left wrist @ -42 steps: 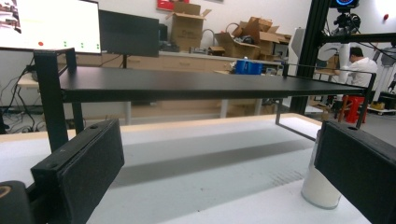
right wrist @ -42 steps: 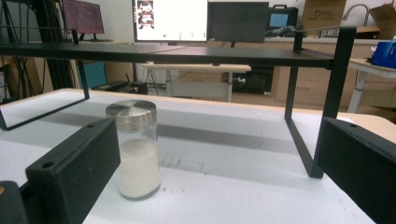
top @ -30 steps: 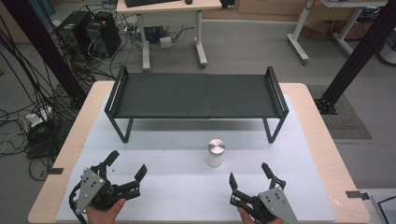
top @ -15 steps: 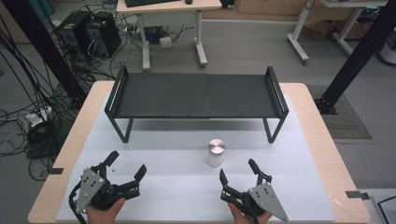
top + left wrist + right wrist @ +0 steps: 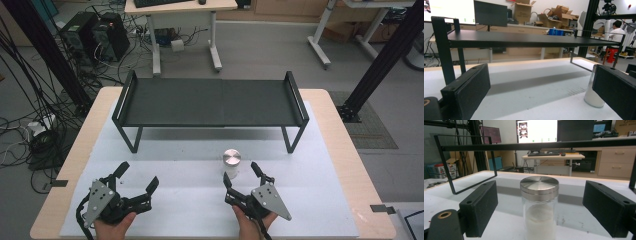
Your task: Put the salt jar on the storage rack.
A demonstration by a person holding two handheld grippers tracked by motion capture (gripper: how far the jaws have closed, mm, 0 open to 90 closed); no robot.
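On the worktop, just in front of the black rack, stands a small glass jar w/ a brushed-metal lid. Right gripper view gives it close: jar upright, clear glass, white powder or grains filling it to approx. two-thirds, lid round and flat, silver-grey w/ a faint wedge of sheen on top, stepped rim sitting tight on the neck.

Right hand-held gripper points at the jar from the near side, jaws apart w/ the jar just ahead, in line w/ the gap between them. They've just been closing in a bit, nothing between the pads yet; both pads stand clear of the glass in its own view, left and right of the jar.

Left hand-held gripper sits near the front-left of the worktop, well apart from the jar, jaws wide apart and empty. In its own view the jar peeks out beside its right pad, partly hidden, white contents showing low down.

Rack deck is bare, matte black, w/ raised end rails.
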